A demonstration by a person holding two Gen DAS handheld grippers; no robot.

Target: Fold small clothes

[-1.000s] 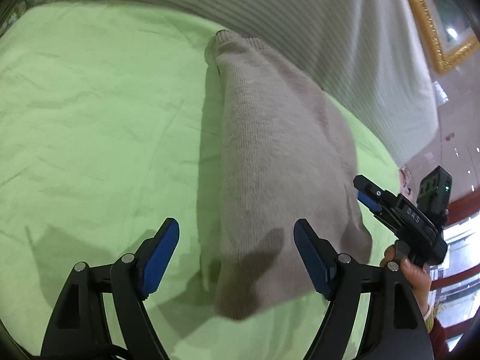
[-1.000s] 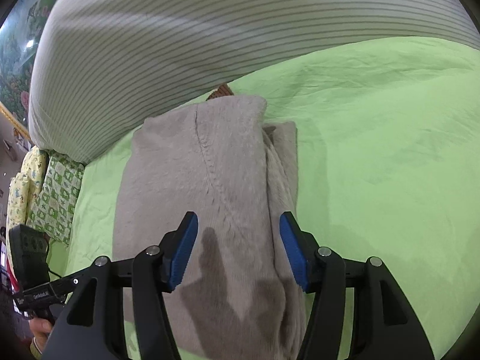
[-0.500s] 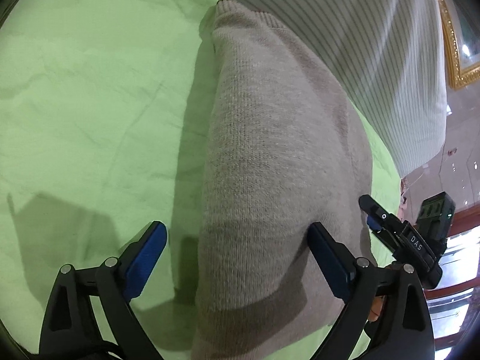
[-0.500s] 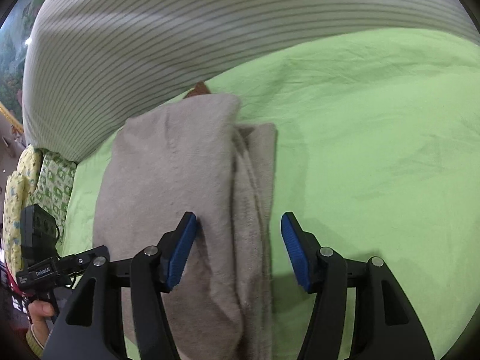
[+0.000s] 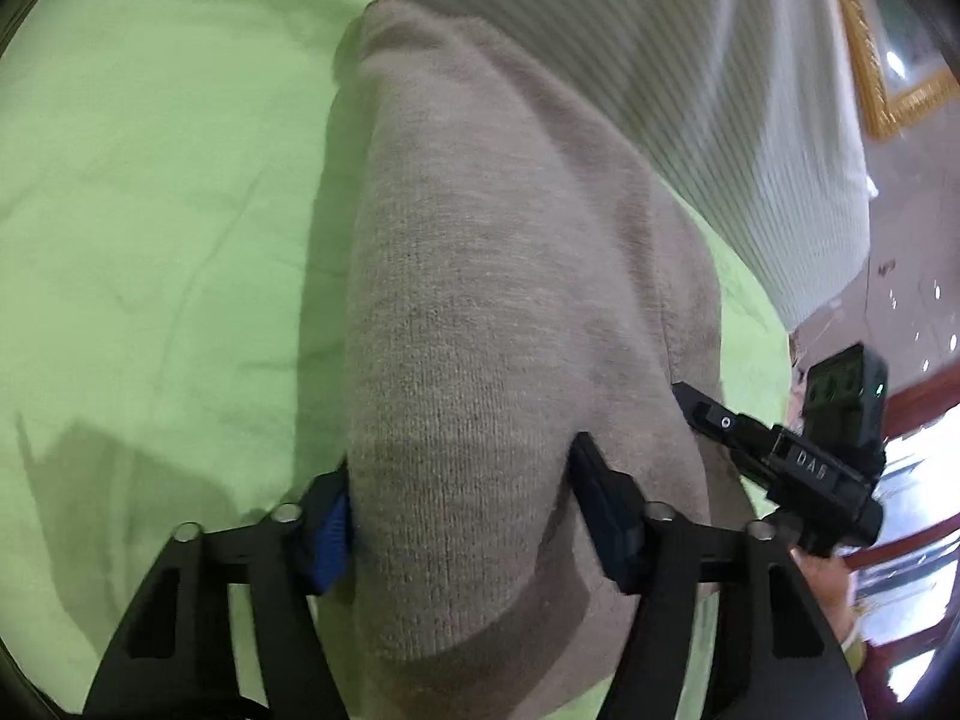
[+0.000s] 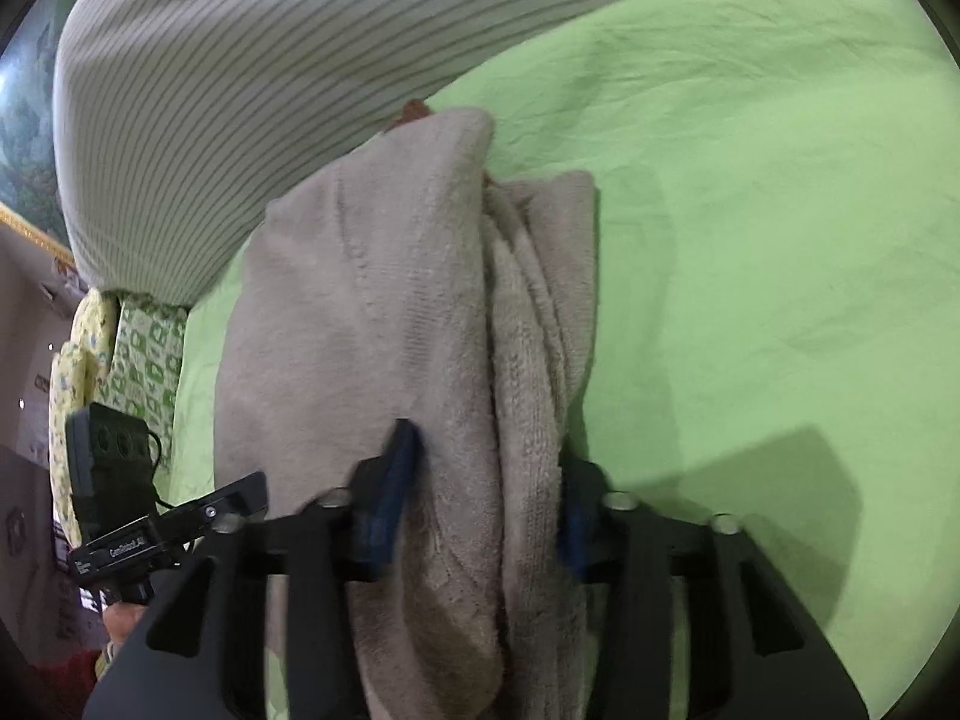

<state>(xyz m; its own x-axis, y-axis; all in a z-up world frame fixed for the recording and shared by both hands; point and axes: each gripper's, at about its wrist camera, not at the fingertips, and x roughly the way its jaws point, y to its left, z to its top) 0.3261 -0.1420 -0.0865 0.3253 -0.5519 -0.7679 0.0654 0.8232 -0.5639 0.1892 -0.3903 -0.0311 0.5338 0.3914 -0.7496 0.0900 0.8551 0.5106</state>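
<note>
We had the left gripper (image 5: 462,516) and right gripper (image 6: 486,498) each clenched on the near edge of the beige knit garment (image 5: 510,300), which stretched toward 12 o'clock across the green sheet (image 5: 150,210). Mid-fold, we judged; next, carry that edge toward 12 o'clock.

Left gripper (image 5: 462,516) clamped on the knit (image 5: 480,300), pads pressing both sides of the fold. Right gripper (image 6: 486,492) likewise pinching bunched layers of it. Both point forward, low, side by side.
</note>
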